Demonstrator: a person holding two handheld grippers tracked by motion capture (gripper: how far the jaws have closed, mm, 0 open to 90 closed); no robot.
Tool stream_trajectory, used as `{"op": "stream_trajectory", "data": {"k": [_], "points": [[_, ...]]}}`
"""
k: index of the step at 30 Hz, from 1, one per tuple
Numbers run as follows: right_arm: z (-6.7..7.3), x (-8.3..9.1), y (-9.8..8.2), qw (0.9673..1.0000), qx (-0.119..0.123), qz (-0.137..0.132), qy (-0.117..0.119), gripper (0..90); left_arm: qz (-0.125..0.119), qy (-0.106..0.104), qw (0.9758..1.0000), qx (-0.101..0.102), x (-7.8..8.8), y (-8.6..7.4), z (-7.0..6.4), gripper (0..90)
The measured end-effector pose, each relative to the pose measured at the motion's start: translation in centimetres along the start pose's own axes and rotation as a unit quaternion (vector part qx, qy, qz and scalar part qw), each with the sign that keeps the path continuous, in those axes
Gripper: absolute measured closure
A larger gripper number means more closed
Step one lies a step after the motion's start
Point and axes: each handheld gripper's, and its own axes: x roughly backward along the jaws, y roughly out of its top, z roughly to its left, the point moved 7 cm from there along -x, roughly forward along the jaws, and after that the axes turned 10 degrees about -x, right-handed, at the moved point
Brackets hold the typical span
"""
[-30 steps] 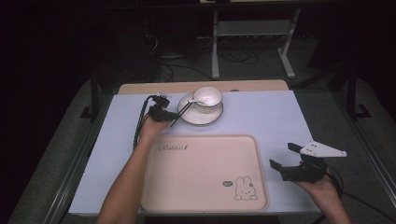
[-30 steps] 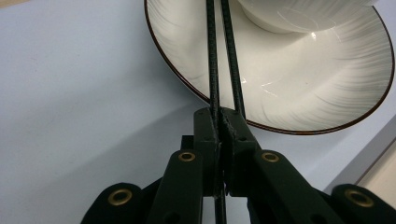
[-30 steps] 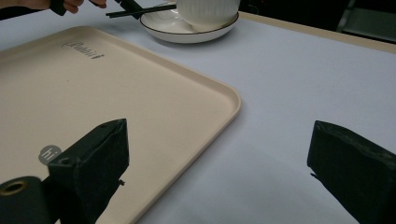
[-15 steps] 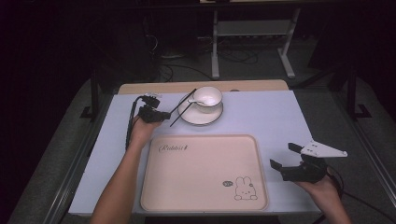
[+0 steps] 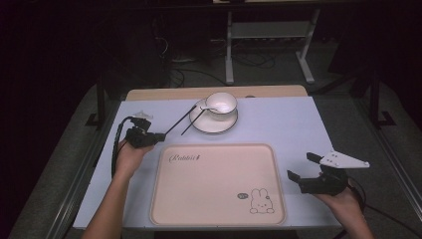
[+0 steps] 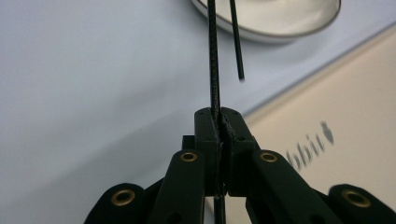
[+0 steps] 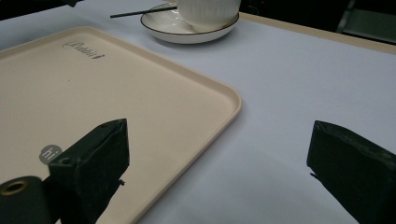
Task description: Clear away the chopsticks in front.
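two chopsticks apart: one pinched, one on the saucer

two thin black chopsticks are what i am watching. my left gripper (image 5: 158,135) sits over the pale blue table cover (image 5: 278,124), just off the far left corner of the tray (image 5: 219,184), and its jaws are clenched on the held chopstick (image 6: 214,60). in the left gripper view the stick runs straight up between the closed jaw tips toward the saucer (image 6: 280,23). from the high view the same stick slants from the gripper up toward the saucer's left rim; i cannot tell whether its far end touches the rim.

the second chopstick (image 5: 191,123) lies beside it, roughly parallel and apart, its far end resting on the saucer and its near end out over the table cover. in the left gripper view that near end stops well short of my jaws.

a white bowl (image 5: 221,103) stands on the saucer, with something pale leaning inside it that i cannot make out.

my right gripper (image 5: 303,167) hangs near the tray's right edge, at the near right of the table, jaws spread wide with nothing between them. its own view looks across the cream tray, with the small round "hi" mark (image 7: 50,152) by the left jaw and the bowl and saucer far off.

the tray carries a printed rabbit (image 5: 262,201) at its near right corner and script lettering at its far left.
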Motion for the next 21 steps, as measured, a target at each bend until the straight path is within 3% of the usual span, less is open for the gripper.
{"op": "stream_trajectory", "data": {"k": [6,14,15,16,21], "points": [[0.2,0.0,0.0,1.0,0.001,0.001,0.002,5.1,-0.005,-0.009,0.9999,-0.002,2.1,-2.2,-2.0,86.2],[0.3,-0.1,-0.1,1.0,0.004,0.005,0.005,5.1,-0.015,-0.025,0.9995,-0.007,3.5,-3.4,-4.6,86.2],[0.3,-0.1,-0.1,1.0,0.004,0.004,0.005,5.1,-0.021,-0.042,0.9988,-0.006,3.7,-3.9,-5.8,86.2],[0.3,-0.1,-0.1,1.0,0.004,0.004,0.005,5.1,-0.021,-0.042,0.9988,-0.006,3.7,-3.9,-5.8,86.2],[0.3,-0.2,-0.2,0.9999,0.005,0.006,0.006,5.1,-0.015,-0.066,0.9974,-0.022,3.8,-4.9,-8.6,86.2]]}}
